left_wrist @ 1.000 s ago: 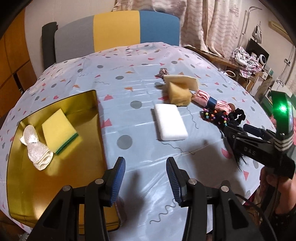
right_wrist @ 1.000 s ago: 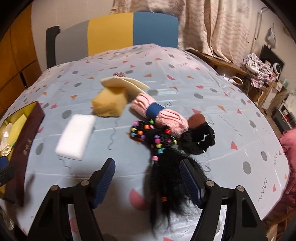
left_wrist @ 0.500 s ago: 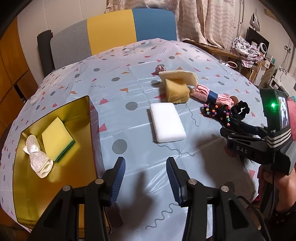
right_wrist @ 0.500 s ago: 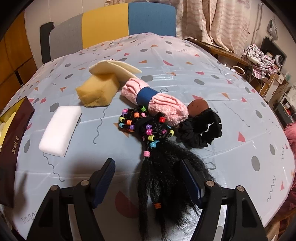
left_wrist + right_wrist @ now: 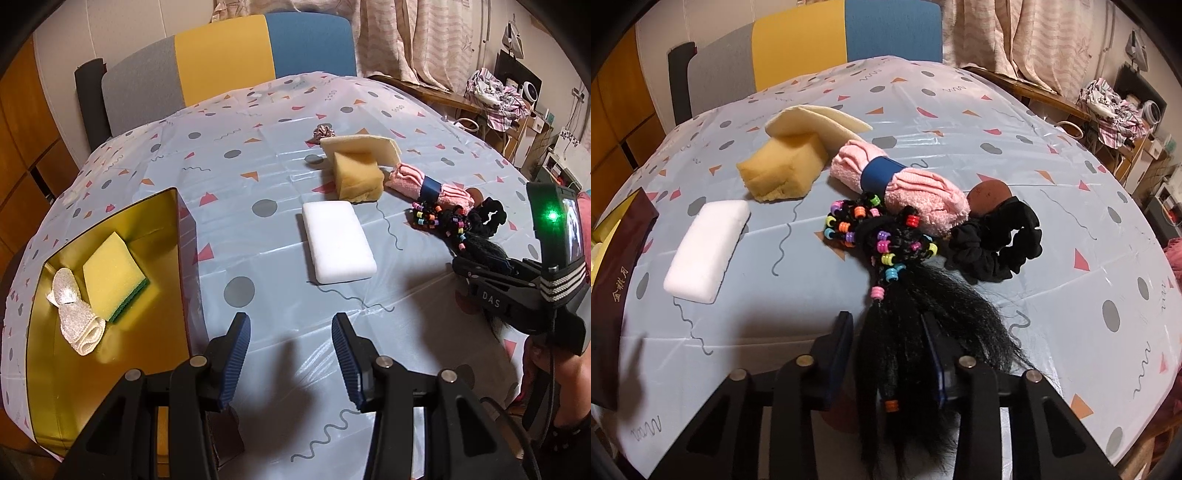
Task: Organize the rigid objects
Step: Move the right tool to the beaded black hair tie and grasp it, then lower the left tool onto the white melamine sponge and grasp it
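Hair (image 5: pixel 905 332), black and beaded, lies between the right claw (image 5: pixel 886 345) fingers as its jaws are closing. Left claw (image 5: pixel 291 360) hovers released, the box (image 5: pixel 48 369) to its left.

Warm indoor light from above, soft dark shadows near the bottom, some shine, sharp middle, bent black corners.

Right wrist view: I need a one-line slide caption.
Right tool closing around the black beaded hairpiece on the patterned tablecloth, beside a black scrunchie.
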Tool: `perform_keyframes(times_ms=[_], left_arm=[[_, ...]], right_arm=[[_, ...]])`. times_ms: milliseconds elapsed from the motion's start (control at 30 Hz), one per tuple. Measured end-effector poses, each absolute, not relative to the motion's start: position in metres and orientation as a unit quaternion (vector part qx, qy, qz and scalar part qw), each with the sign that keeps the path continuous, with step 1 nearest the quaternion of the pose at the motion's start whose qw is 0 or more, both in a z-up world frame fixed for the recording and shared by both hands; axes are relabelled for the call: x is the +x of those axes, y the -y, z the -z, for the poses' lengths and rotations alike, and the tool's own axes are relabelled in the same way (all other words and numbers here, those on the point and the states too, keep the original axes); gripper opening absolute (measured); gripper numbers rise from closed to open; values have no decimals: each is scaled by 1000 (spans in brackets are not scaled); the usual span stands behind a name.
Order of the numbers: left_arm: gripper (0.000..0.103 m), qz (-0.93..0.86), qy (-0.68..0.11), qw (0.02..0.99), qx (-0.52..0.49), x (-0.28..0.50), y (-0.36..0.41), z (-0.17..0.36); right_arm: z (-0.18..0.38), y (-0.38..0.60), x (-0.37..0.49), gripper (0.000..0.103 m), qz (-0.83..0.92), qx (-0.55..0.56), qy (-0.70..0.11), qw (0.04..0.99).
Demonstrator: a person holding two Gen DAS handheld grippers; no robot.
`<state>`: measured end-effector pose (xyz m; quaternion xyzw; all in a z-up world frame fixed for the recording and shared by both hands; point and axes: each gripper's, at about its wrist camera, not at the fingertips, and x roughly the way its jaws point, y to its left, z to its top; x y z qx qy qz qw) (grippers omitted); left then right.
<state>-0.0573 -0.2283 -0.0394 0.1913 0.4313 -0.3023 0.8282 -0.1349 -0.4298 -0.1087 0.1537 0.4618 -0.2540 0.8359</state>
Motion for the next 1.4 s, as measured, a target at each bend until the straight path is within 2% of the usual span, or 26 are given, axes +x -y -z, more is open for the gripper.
perform_keyframes(times_ms=[133, 200, 333, 833, 1000, 1400], left_arm=[[46, 304, -430, 828, 194, -59, 231, 40], [46, 304, -430, 827, 195, -59, 232, 40], [46, 303, -431, 827, 195, -58, 234, 40], [46, 302, -431, 826, 201, -54, 250, 43], [46, 303, -434, 824, 202, -51, 259, 45], [46, 288, -441, 826, 203, -29, 298, 60]], right_arm=[[109, 431, -136, 35, 253, 155, -462, 836], [108, 432, -138, 29, 253, 158, -460, 837], [106, 432, -142, 24, 249, 165, -455, 838], [101, 432, -154, 17, 243, 179, -447, 842], [96, 430, -160, 9, 237, 182, -443, 845], [92, 429, -180, 8, 231, 197, -435, 848]])
